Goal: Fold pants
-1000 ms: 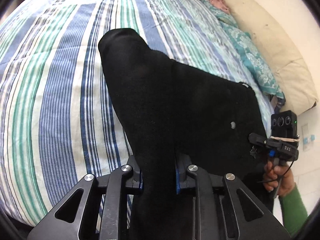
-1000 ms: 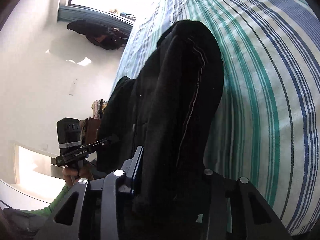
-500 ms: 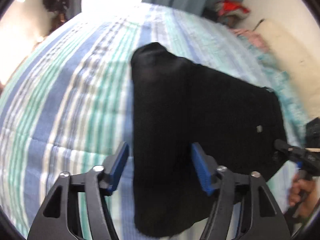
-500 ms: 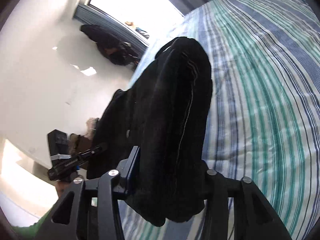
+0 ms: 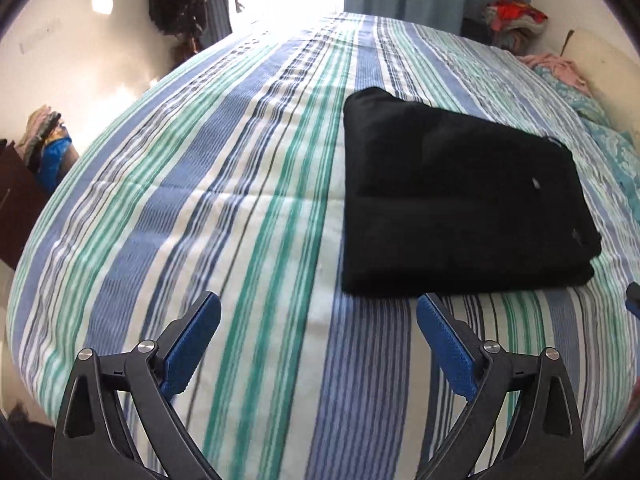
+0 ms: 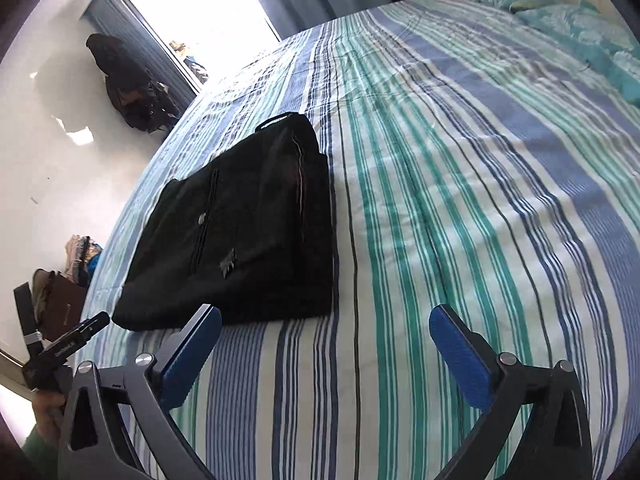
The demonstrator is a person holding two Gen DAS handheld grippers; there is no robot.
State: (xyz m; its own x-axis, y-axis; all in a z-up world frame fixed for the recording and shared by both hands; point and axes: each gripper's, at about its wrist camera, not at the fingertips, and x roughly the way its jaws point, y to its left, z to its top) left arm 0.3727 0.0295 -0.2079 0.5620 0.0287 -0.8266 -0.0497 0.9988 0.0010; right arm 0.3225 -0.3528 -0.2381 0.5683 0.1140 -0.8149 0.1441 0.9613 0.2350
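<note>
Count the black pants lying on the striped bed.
1. The folded black pants lie flat on the striped bedspread, just beyond both grippers, touching neither. Nothing suggests another pair hidden.

Matt black cloth pants, striped cotton bedspread

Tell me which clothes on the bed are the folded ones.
The black pants: a flat, squared stack on the striped cover. The pink garment by the pillows lies crumpled.

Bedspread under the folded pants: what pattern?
Blue, green and white stripes on the bedspread; clearest in the left wrist view.
</note>
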